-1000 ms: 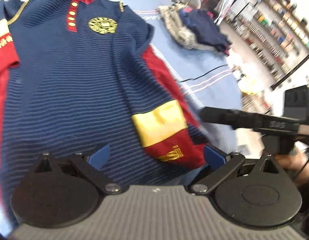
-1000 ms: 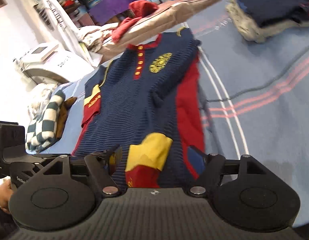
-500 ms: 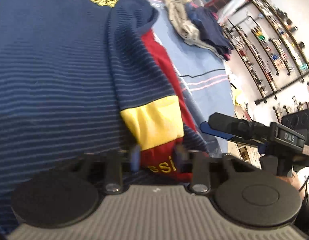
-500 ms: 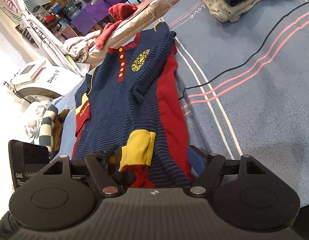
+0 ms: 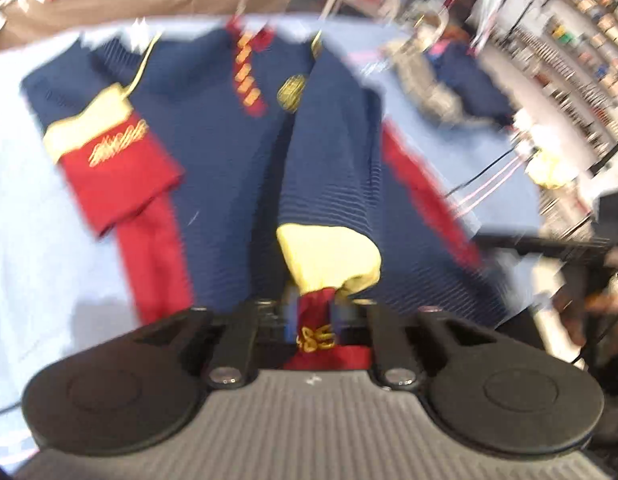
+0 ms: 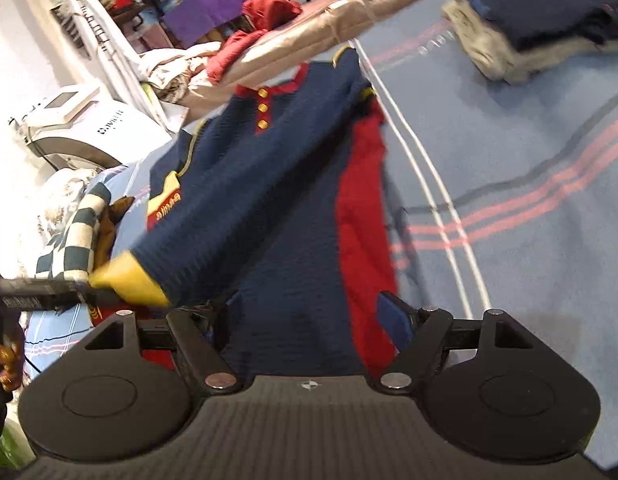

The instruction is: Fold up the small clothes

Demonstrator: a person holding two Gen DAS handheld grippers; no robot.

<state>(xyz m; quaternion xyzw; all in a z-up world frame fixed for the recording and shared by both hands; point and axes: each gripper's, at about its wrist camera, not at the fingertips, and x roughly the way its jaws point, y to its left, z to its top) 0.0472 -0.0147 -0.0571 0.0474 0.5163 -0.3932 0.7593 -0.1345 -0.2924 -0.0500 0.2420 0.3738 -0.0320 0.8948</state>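
Blue bedspread with pink stripes underneath, cluttered room behind. Nearest, left gripper pinched on the red cuff of the right-hand sleeve, jaws just eased apart a little yet pads still on the cloth, sleeve lifted and drawn across the chest. Right gripper spread wide, nothing between the fingers, poised over the hem near the spread's near edge. Further out, navy striped shirt flat on its back, collar toward the far edge, other sleeve splayed out at the left. Beyond, at the far right corner, folded pile. Step in hand, likely: folding one sleeve inward over the body. Next, probably: laying the cuff flat on the chest, letting go, then taking the opposite sleeve likewise.
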